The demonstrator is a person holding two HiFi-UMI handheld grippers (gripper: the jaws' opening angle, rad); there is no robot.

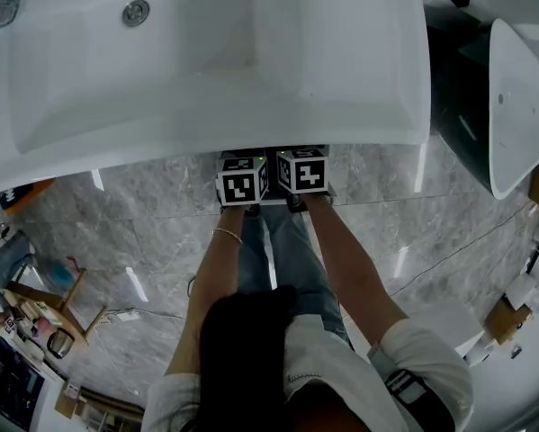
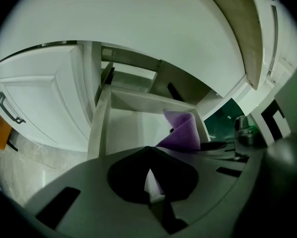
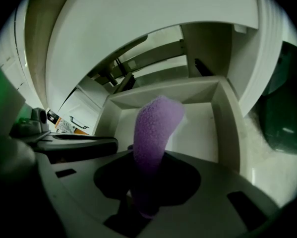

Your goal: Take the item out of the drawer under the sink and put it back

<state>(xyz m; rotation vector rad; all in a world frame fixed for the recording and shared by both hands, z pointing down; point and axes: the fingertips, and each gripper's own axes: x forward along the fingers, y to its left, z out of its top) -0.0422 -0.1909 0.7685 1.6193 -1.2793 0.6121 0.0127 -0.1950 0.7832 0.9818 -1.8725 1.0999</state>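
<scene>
Reaching beneath the sink (image 1: 251,70), we angle both arms (image 1: 217,273) steeply down; right gripper (image 3: 147,155) clamps purple cloth (image 3: 155,125), left gripper (image 2: 148,150) closed, empty.

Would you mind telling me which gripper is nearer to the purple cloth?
Right. The right gripper pinches the purple cloth between its jaws; the left gripper is alongside, the cloth off to its right.

Left tool (image 2: 148,150) closed, right tool (image 3: 148,157) just beside it, clamped (on a purple cloth (image 3: 155,128)).
</scene>
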